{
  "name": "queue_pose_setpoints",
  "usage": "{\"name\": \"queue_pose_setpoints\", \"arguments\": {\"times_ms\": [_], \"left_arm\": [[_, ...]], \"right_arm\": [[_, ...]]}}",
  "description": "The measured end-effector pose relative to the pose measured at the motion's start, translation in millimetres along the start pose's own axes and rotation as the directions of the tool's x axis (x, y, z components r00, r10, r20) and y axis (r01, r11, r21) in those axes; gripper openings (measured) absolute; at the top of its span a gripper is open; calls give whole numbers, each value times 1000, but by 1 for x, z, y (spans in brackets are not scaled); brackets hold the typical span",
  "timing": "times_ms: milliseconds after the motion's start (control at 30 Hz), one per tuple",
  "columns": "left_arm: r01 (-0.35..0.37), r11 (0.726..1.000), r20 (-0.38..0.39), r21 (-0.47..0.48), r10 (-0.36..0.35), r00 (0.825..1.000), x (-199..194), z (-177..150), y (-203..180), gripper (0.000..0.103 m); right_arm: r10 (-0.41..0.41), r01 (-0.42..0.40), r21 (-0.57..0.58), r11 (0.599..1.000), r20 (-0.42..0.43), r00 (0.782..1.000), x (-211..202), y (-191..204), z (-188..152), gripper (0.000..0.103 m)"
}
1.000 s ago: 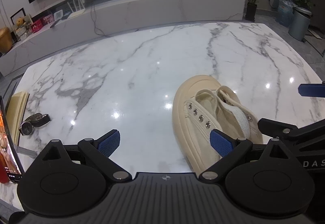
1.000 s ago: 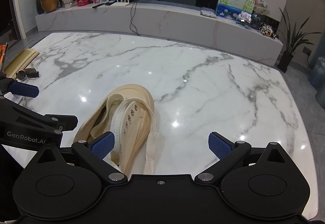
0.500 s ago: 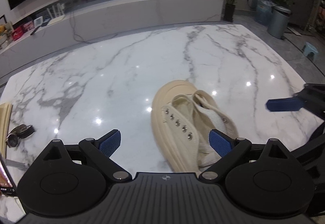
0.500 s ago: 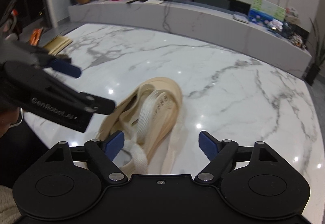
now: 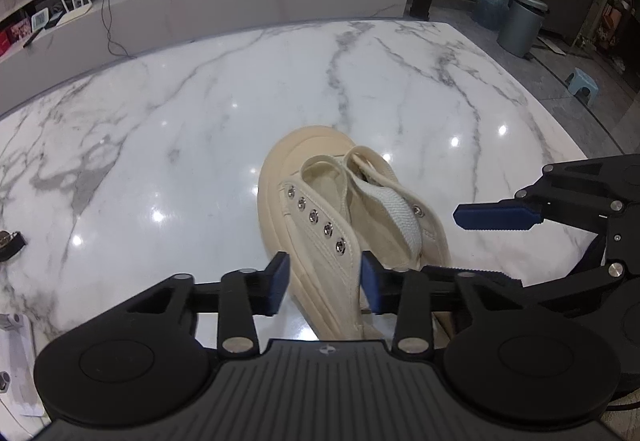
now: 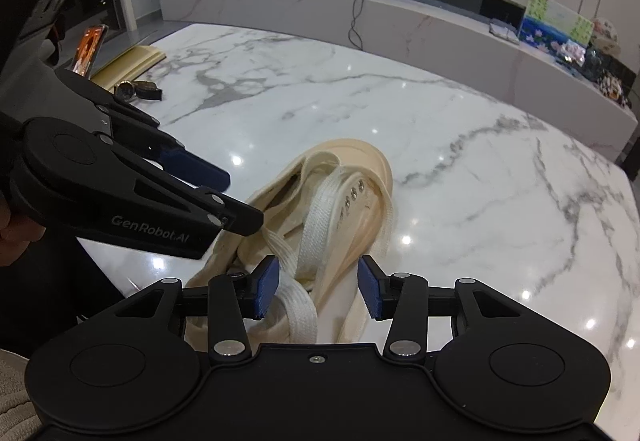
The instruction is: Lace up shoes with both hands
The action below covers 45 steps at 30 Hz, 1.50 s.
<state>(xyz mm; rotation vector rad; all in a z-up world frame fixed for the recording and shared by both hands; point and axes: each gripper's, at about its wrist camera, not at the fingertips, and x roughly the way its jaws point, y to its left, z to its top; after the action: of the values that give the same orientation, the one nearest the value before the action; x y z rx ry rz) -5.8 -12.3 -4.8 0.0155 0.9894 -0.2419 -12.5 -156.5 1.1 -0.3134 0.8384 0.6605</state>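
A cream canvas shoe point(image 5: 320, 177) lies on the white marble table point(image 5: 180, 129), toe pointing away, with a row of metal eyelets on its left flap. A wide white lace point(image 5: 400, 213) runs loosely over the tongue. My left gripper point(image 5: 324, 285) is open with a narrow gap, and its pads straddle the left eyelet flap near the heel. In the right wrist view the shoe point(image 6: 356, 161) sits ahead, and my right gripper point(image 6: 318, 291) is open around the loose lace point(image 6: 312, 225). The left gripper's lower finger reaches the shoe's collar there.
A phone point(image 6: 90, 49), a yellow book point(image 6: 132, 61) and a watch point(image 6: 138, 91) lie at the table's far left. A long marble console point(image 5: 240, 1) stands behind the table. A bin point(image 5: 520, 21) and plants stand on the floor to the right.
Both grippers have narrowed from wide open and moved in on the shoe. The left one now straddles the eyelet flap, and the right one has come over the loose lace.
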Motion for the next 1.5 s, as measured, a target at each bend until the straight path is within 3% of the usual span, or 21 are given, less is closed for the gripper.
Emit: {"name": "queue_pose_setpoints", "arguments": {"times_ms": [200, 467, 767, 1100, 1267, 1467, 1500], "left_arm": [[3, 1000, 2, -24, -3, 1000, -4, -2, 9, 33], [12, 999, -2, -52, -12, 1000, -1, -1, 21, 36], [16, 999, -5, -50, -17, 1000, 4, 3, 24, 38], [13, 999, -6, -44, -13, 1000, 5, 3, 24, 38], [10, 999, -5, -40, -10, 1000, 6, 3, 23, 38], [9, 999, -4, -43, -9, 1000, 6, 3, 24, 39], [9, 999, -4, -43, -9, 1000, 6, 3, 24, 39]], "right_arm": [[7, -5, -69, 998, 17, 1000, -1, 1, 10, 42], [-25, 26, -58, 998, 24, 999, -7, -11, 13, 39], [-60, 61, -46, 997, 31, 998, -13, -26, 16, 8], [-99, 101, -31, 994, 38, 994, -20, -42, 19, 0], [-223, 224, -24, 974, 9, 975, -1, -47, 31, 0], [-374, 374, -25, 927, -60, 925, 9, -71, 21, 0], [-371, 370, -31, 929, -62, 927, 10, -74, 21, 0]]}}
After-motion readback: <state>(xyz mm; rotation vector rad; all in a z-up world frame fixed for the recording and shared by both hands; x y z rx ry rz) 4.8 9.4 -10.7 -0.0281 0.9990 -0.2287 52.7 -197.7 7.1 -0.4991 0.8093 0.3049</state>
